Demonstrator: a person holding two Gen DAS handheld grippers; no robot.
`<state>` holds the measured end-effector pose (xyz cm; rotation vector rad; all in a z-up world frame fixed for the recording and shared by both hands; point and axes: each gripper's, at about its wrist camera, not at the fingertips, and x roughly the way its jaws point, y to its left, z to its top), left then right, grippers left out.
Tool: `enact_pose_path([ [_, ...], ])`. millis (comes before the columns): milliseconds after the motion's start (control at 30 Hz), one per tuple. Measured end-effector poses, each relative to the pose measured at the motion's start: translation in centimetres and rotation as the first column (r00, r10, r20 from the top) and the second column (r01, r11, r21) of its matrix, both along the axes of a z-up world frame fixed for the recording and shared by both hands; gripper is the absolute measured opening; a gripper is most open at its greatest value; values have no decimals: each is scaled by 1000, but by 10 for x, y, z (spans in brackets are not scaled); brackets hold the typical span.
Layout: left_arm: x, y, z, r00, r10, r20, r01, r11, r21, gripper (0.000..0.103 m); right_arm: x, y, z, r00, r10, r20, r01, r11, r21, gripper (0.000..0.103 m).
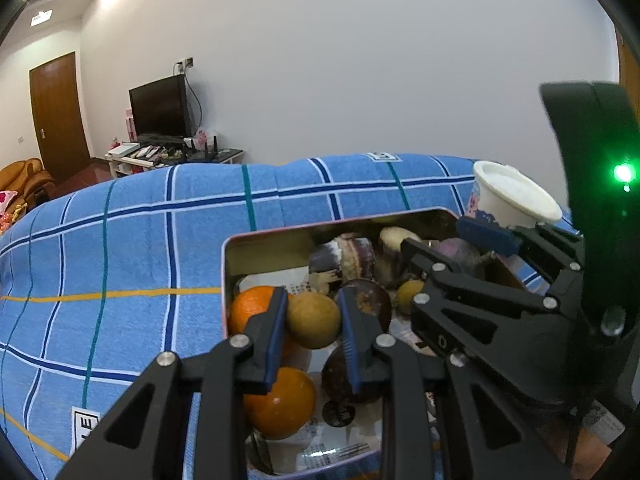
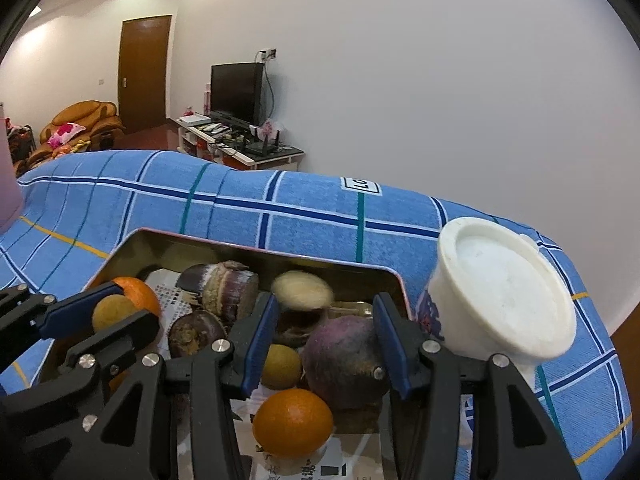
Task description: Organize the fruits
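Nearest to us, the left gripper (image 1: 313, 322) has its pads pressed on a small tan fruit (image 1: 313, 320) and holds it just above the pile in the metal tin (image 1: 256, 240). If we lift it fast or tilt it, the round fruit could slip from so small a contact and drop onto the oranges (image 1: 280, 404) at six o'clock below it, knocking them about.

The right gripper (image 2: 326, 344) stands part spread around a purple round fruit (image 2: 342, 362). The right pad seems to touch its skin, the left pad stands clear, so we judge it not yet pinched. Closing off-centre could push it against the small yellow fruit (image 2: 281, 366) at nine o'clock or the orange (image 2: 293, 422) at seven o'clock.

The two grippers work close together in one tin, so their linkages may collide.

Further out, at two o'clock, a white cup (image 2: 508, 292) stands just beside the tin on the blue checked cloth (image 2: 280, 204). Swinging the right gripper outward could tip it.
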<state>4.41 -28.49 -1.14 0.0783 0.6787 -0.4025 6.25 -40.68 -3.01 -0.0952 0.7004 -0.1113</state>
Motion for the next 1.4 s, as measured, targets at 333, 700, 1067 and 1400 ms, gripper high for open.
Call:
enact_pose_path([
  [333,1,-1,0,1000,-13,0,13,1000,1,27,-15,-6,11,999,-3,39,1,999,50,56],
  [700,1,-12,-2,1000,-4,0,4,1000,23,28,-39,-21,22,988,-96,117,76,983,167,68],
  [1067,-11,-14,6,995,32,99,-38,998,52,103,-50,-26,28,975,-123,185,77,969,236,68],
  [1400,-21,5,20,983,79,166,-80,997,-3,103,-65,-24,35,940,-173,294,96,962,257,72],
])
